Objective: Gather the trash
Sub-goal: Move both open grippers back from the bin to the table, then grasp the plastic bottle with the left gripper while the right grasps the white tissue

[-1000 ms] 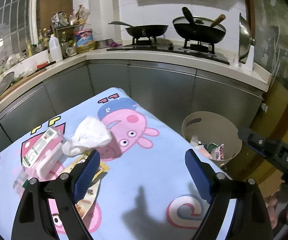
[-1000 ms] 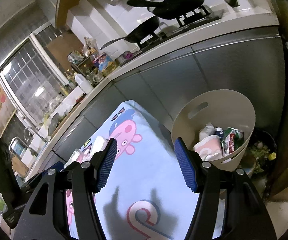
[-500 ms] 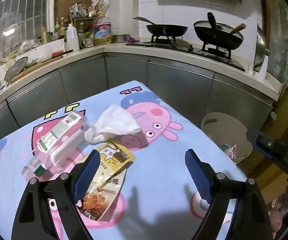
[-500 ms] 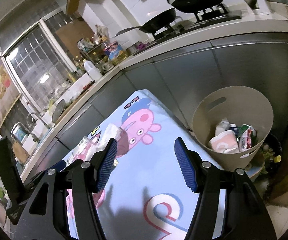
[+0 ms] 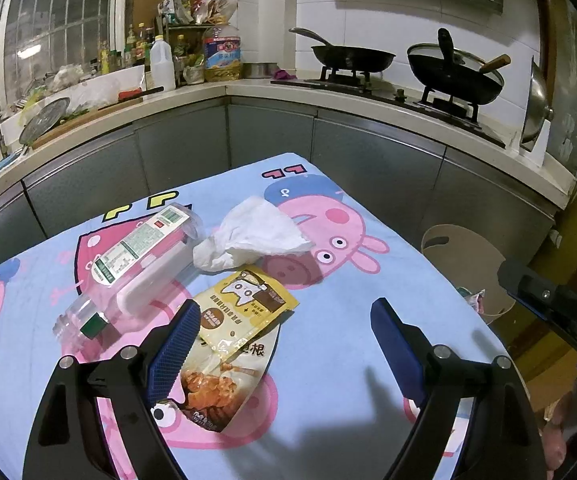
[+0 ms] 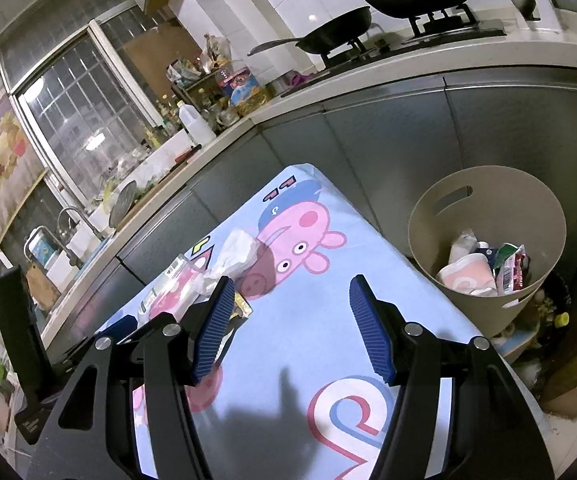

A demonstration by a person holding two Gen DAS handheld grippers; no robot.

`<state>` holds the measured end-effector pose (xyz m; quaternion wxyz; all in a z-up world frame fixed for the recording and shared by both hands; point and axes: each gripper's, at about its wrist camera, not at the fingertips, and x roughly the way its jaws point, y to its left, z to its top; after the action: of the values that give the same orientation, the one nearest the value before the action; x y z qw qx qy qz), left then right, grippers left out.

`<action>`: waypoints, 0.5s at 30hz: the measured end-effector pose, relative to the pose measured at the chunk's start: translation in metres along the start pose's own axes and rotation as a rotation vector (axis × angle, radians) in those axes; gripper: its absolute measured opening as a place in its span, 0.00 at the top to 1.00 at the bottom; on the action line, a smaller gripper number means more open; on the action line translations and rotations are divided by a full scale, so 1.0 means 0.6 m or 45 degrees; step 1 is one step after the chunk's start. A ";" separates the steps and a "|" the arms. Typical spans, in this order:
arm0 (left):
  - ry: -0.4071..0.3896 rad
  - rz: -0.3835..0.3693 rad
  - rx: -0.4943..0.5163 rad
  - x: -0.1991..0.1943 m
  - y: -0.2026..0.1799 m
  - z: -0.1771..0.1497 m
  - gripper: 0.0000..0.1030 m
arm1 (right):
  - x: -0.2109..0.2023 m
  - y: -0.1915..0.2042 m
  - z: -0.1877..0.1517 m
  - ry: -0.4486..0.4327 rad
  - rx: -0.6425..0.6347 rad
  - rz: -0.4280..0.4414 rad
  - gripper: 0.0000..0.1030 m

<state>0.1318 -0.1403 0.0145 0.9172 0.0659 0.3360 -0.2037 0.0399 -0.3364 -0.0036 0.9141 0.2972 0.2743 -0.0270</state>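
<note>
Item: snack wrapper (image 5: 240, 332), flat on tabletop (image 5: 328, 360), long axis running away from the left hand-held gripper (image 5: 284, 344), partly under its left finger. Left nearer. Both left and right hand-held gripper (image 6: 292, 328) spread wide, empty. Bin (image 6: 488, 200) to the right.

Grey steel cabinets (image 5: 272, 140) run under a pale L-shaped counter (image 5: 248, 90); white tiled wall (image 5: 368, 20) upper centre, barred window (image 5: 56, 32) upper left.

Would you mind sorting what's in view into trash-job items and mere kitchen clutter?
Job: crumpled tissue, plastic bottle, yellow snack wrapper, orange food pouch, beige trash bin.

Clutter: frying pan, lidded wok, oil jug, white jug.
</note>
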 end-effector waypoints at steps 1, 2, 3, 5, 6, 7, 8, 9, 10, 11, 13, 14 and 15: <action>0.000 0.000 0.000 0.000 0.000 0.000 0.16 | 0.001 0.001 0.000 0.001 -0.001 0.000 0.42; 0.000 0.000 -0.001 0.000 0.001 0.000 0.16 | 0.002 0.001 0.000 0.004 -0.002 0.002 0.42; 0.000 0.000 -0.003 0.000 0.001 0.000 0.16 | 0.003 0.002 0.000 0.008 -0.002 0.003 0.42; 0.000 0.002 -0.011 0.000 0.008 -0.002 0.16 | 0.007 0.003 -0.001 0.017 -0.005 0.007 0.42; -0.001 0.005 -0.018 0.001 0.013 -0.003 0.16 | 0.009 0.005 -0.002 0.021 -0.008 0.009 0.42; 0.001 0.009 -0.026 0.002 0.019 -0.004 0.16 | 0.011 0.007 -0.004 0.026 -0.014 0.011 0.42; 0.005 0.014 -0.042 0.002 0.029 -0.007 0.16 | 0.014 0.007 -0.004 0.032 -0.017 0.013 0.42; 0.008 0.017 -0.053 0.003 0.037 -0.008 0.16 | 0.018 0.008 -0.006 0.039 -0.019 0.016 0.42; 0.011 0.019 -0.064 0.002 0.046 -0.010 0.16 | 0.020 0.009 -0.008 0.045 -0.019 0.019 0.42; 0.010 0.024 -0.079 0.000 0.059 -0.013 0.16 | 0.025 0.010 -0.010 0.056 -0.019 0.022 0.42; -0.003 0.023 -0.099 -0.008 0.083 -0.018 0.16 | 0.036 0.016 -0.016 0.081 -0.027 0.030 0.42; -0.014 0.024 -0.110 -0.014 0.096 -0.019 0.16 | 0.041 0.019 -0.018 0.089 -0.032 0.034 0.42; -0.029 0.025 -0.130 -0.022 0.118 -0.020 0.16 | 0.046 0.025 -0.020 0.100 -0.040 0.039 0.42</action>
<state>0.1451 -0.0687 0.0125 0.9251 0.0199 0.3348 -0.1780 0.0607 -0.3145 -0.0182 0.9076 0.2878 0.3057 0.0028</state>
